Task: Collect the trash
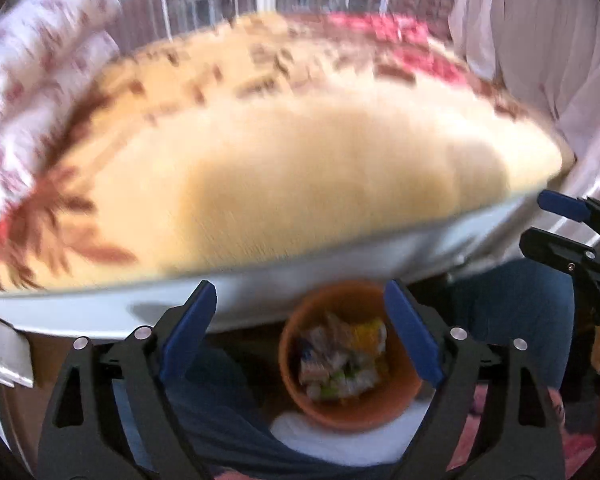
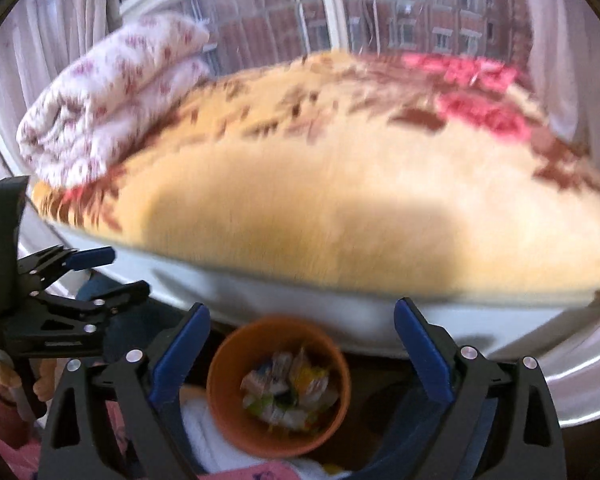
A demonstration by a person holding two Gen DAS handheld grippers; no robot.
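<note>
A bed (image 2: 340,184) under a yellow blanket (image 1: 300,184) stands before a window (image 2: 380,12) showing brick buildings, with pale curtains (image 1: 540,40) beside.

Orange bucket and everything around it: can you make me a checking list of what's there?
Surface: yellow blanket with brown and red patterns covers the bed; blurred.
Job's things: orange bucket on the floor below the bed edge, holding mixed wrappers.
Clutter: folded white flowered quilt on the bed's far left.
Grippers: left gripper open, nothing between its fingers; right gripper open, also holding nothing.
Cables: nothing seen.
Surroundings: window facing brick buildings, pale curtains, a person's blue-trousered legs.
</note>
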